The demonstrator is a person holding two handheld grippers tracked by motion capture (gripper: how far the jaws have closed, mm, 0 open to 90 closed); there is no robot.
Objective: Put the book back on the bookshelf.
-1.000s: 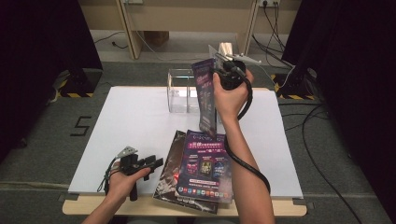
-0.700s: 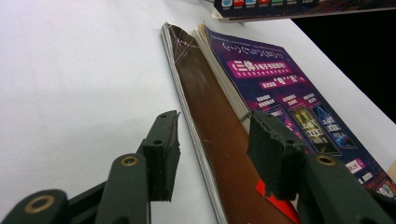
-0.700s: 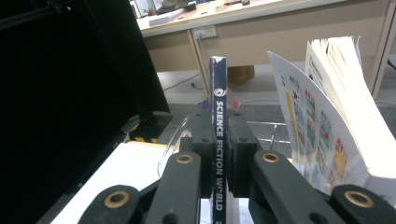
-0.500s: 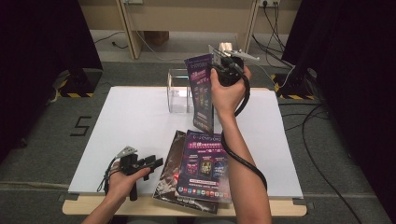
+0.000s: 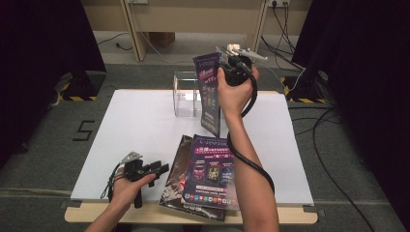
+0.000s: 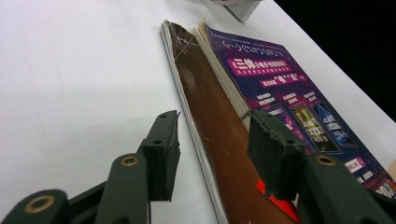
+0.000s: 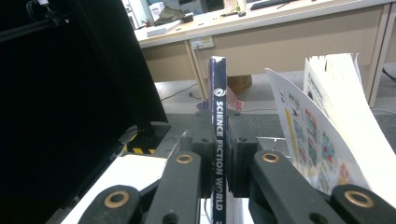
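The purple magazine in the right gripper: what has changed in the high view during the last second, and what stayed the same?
The right gripper, shut on the spine of the thin purple magazine, shifted it slightly left and away, toward the clear plastic holder; the magazine hangs a little higher above the white table. Unchanged: the grip, the open left gripper resting on the table, and the stack of magazines.

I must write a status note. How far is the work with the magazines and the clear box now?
Nothing looks filed yet. In hand: the right gripper is shut on one magazine, held upright above the clear box. Left: two magazines lie stacked at the table's near edge, and the left gripper is open beside them.
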